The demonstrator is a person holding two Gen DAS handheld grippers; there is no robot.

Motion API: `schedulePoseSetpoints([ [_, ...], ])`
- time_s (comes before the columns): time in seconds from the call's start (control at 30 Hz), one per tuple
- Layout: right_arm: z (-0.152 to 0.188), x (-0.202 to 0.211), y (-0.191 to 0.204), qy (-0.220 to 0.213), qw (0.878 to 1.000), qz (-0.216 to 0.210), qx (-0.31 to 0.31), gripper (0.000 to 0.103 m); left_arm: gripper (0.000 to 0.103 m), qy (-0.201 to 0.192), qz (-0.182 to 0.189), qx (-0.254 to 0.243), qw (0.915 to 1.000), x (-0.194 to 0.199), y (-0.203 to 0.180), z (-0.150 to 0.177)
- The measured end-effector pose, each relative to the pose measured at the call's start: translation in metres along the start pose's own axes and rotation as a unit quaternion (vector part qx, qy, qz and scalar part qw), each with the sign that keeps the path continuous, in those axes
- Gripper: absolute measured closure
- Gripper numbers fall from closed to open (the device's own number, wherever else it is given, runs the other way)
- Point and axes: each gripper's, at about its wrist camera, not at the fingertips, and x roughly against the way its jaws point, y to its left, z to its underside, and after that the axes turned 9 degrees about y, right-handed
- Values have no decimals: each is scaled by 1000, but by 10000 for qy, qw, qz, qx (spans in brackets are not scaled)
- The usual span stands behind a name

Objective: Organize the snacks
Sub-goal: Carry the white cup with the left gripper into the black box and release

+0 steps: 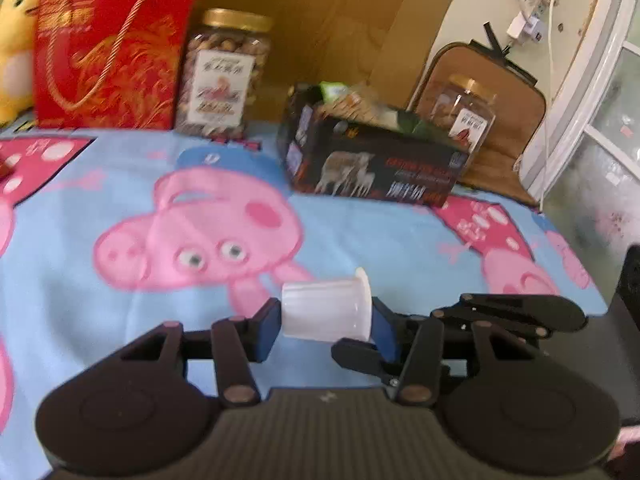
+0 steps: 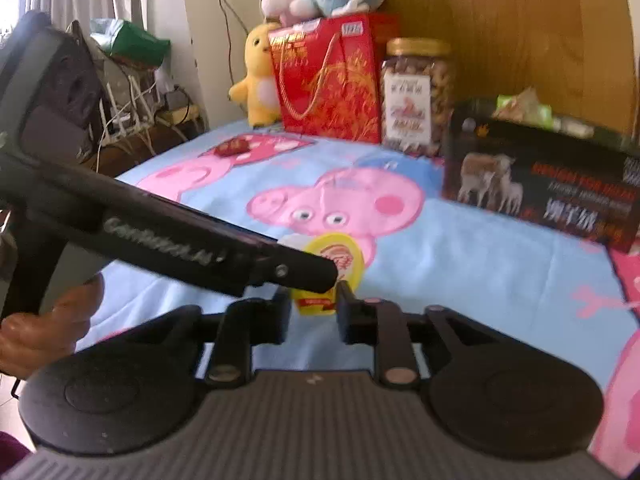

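My left gripper (image 1: 325, 324) is shut on a white plastic jelly cup (image 1: 326, 309), held sideways with its rim to the right, above the blue cartoon blanket (image 1: 120, 184). My right gripper (image 2: 314, 312) is shut on the tab of the cup's yellow foil lid (image 2: 334, 258); the left gripper's black finger crosses in front of it. A black snack box (image 1: 372, 160) with packets inside stands at the back, also in the right wrist view (image 2: 540, 184). A small red snack packet (image 2: 232, 147) lies far left on the blanket.
A red gift bag (image 1: 108, 52), a gold-lidded nut jar (image 1: 224, 76) and a yellow plush toy (image 1: 14, 40) line the wooden headboard. A second jar (image 1: 468, 116) stands behind the box on a brown chair. Cables and clutter (image 2: 132, 100) sit left of the bed.
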Motion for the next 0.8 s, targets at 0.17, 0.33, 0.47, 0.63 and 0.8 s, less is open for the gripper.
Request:
schedulePoseSetpoints([
  [0.17, -14, 18, -20, -453, 9982, 368, -141, 79, 56, -187, 213, -229, 9993, -5, -23, -46],
  [0.33, -42, 39, -52, -966, 9911, 898, -193, 79, 56, -484, 334, -593, 9965, -17, -55, -101],
  [0.47, -64, 47, -86, -1178, 9845, 1250, -363, 79, 56, -539, 432, -676, 9953, -41, -75, -141],
  [0.63, -79, 38, -124, -1158, 9793, 1569, -543, 78, 56, -401, 401, -608, 9965, -84, -84, -175],
  [0.8, -79, 23, -148, -961, 9762, 1805, -729, 78, 56, -286, 75, -550, 9980, -113, -83, -181],
])
